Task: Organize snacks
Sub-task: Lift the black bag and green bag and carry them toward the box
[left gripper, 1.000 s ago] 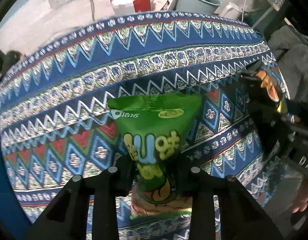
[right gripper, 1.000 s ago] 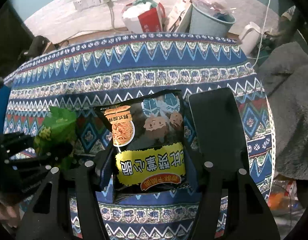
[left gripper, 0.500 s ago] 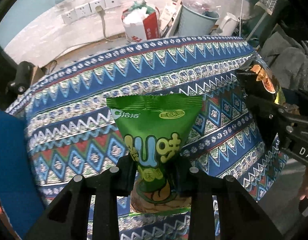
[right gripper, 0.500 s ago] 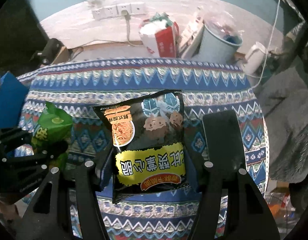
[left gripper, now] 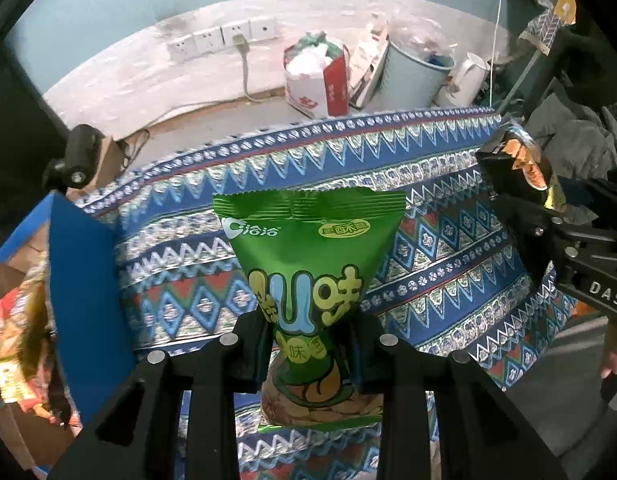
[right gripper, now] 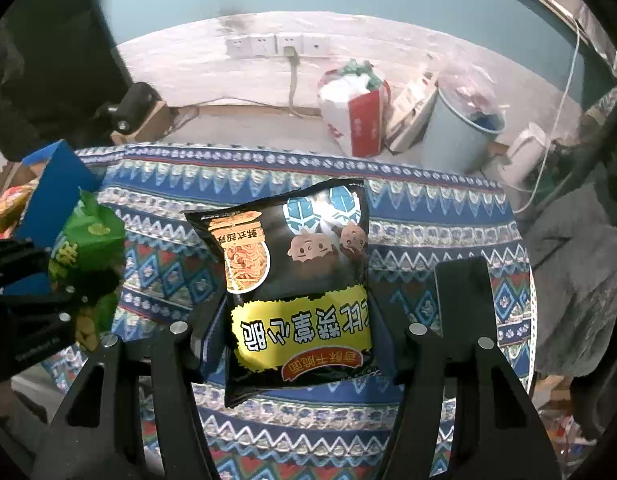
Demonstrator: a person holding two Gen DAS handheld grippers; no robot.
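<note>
Two snack packets hang above the patterned tablecloth [left gripper: 448, 200], one in each of your grippers, both tools angled steeply down toward the table. Your left gripper [left gripper: 308, 356] has its jaws drawn close, pinching the lower half of one green snack bag [left gripper: 308, 256]; the bag stands upright between the fingers, its crimped top edge fanning out wide above them. Your right gripper [right gripper: 298, 344] stands wider, its pads pressed on either side of one black noodle-snack bag [right gripper: 296, 280], which is held with its yellow label upside down to the camera. From the right wrist camera, the left gripper and its green bag show at the left edge, near one blue box [right gripper: 54, 184]; from the left wrist camera, that box sits at the cloth's left border with colourful packets inside, too blurred to count. Beyond the table, on the floor by the wall, stand one red-and-white bag [right gripper: 354, 108], one pale blue bucket [right gripper: 456, 136] and one white kettle [right gripper: 524, 152]. Four wall sockets [right gripper: 276, 44] sit in a row, one with a plug in it.
</note>
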